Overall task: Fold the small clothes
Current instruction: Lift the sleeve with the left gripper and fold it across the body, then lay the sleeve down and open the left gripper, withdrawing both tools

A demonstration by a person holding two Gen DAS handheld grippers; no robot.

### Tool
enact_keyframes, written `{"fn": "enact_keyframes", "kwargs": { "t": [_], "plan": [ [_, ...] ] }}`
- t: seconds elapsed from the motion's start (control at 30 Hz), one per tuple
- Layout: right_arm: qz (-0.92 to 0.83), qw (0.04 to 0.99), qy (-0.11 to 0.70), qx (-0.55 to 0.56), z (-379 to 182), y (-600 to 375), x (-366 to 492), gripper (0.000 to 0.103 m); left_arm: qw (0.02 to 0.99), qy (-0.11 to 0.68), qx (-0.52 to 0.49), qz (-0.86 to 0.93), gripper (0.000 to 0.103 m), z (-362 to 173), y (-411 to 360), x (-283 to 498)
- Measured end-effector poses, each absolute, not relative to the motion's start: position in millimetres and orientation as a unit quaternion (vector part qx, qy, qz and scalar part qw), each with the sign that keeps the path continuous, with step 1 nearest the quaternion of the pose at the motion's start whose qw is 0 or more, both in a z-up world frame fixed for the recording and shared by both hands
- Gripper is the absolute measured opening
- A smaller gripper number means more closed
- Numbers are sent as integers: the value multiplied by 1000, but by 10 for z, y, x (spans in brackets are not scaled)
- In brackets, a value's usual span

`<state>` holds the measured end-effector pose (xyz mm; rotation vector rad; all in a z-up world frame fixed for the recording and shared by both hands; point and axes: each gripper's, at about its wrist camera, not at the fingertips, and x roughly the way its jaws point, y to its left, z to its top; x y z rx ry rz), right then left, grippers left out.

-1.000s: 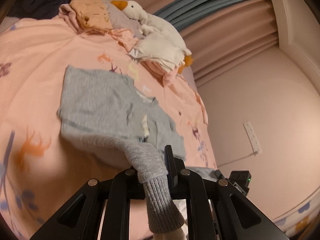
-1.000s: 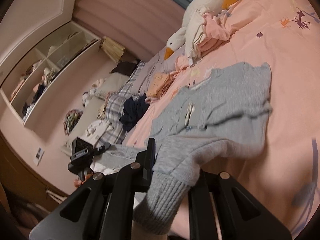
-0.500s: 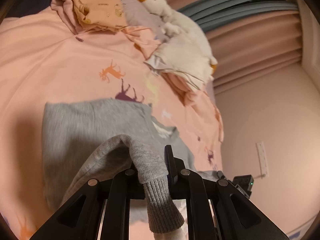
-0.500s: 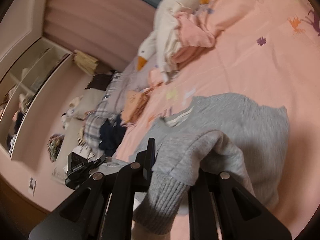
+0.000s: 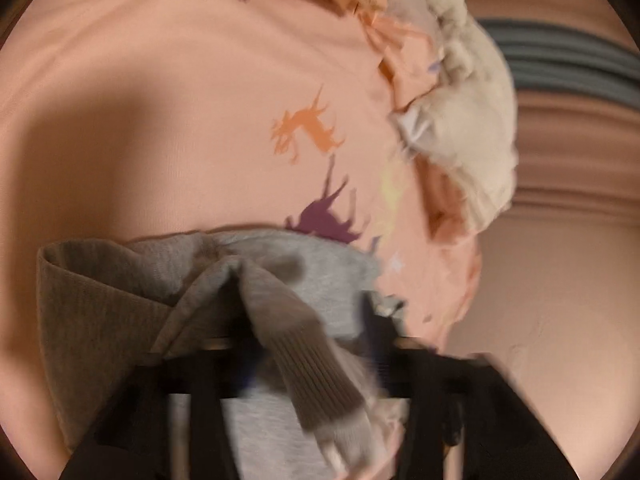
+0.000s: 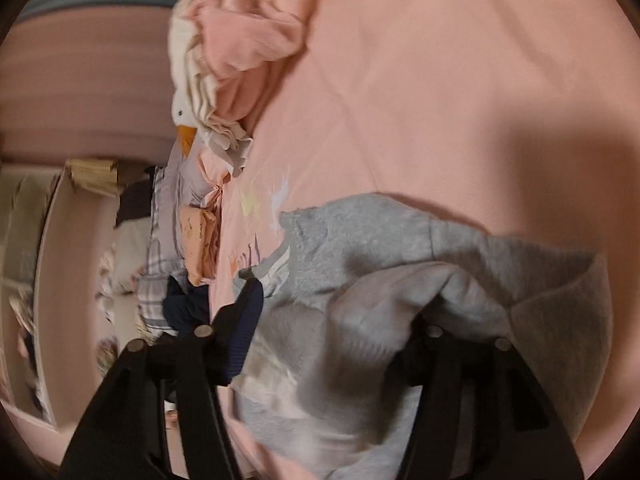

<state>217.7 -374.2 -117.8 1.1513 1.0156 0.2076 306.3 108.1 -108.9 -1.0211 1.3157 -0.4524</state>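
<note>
Left gripper (image 5: 308,320): black fingers stand apart, jaws having just been opening; a ribbed grey cuff (image 5: 320,376) of the sweater (image 5: 316,272) lies loose in the gap, draped toward the camera, no pad seen pressing on it. View blurred by motion.

Right gripper (image 6: 340,312): fingers likewise wide apart, jaws having just been opening; a fold of the sweater (image 6: 380,264) sits slack between them, its sleeve bunched in a hump over the body of the garment. The left finger shows a dark blue ribbed pad (image 6: 240,336); the right finger is partly hidden under cloth.

Sweater: grey knit, small, lying on the bed directly ahead of both grippers, sleeves folded in over the chest. Ribbed hem (image 5: 80,292) turned up at the left edge in the left view; collar with pale stripe (image 6: 276,268) toward the left in the right view.

Bedspread (image 5: 180,100): pink, printed with an orange animal (image 5: 304,128) and a purple animal (image 5: 328,216), the latter touching the sweater's far edge.

Plush goose (image 5: 460,92): white, orange beak, lying at the far side of the bed, well apart from the sweater, with pink cloth (image 6: 248,32) bunched against it.

Folded peach garment (image 6: 200,240): near the pillow end, just beside a dark navy garment (image 6: 186,304) and plaid bedding (image 6: 156,276).

Beyond: pink curtain (image 5: 576,148) and wall (image 5: 560,280)
</note>
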Motion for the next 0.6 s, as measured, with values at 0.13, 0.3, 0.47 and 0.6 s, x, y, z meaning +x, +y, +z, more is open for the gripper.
{"fn": "enact_keyframes", "kwargs": {
  "t": [0.13, 0.3, 0.47, 0.6],
  "plan": [
    [133, 690, 462, 541, -1028, -3800, 2013, 75, 656, 553, -468, -212, 74, -910, 1284, 2996],
    [164, 680, 431, 570, -941, -3797, 1840, 78, 636, 559, -472, -246, 75, -868, 1187, 3019],
    [176, 669, 454, 561, -989, -3570, 1978, 79, 599, 576, -485, -272, 75, -1035, 906, 3101],
    [188, 668, 414, 590, -984, -3621, 2145, 79, 608, 528, -534, -258, 75, -1008, 983, 3231]
  ]
}}
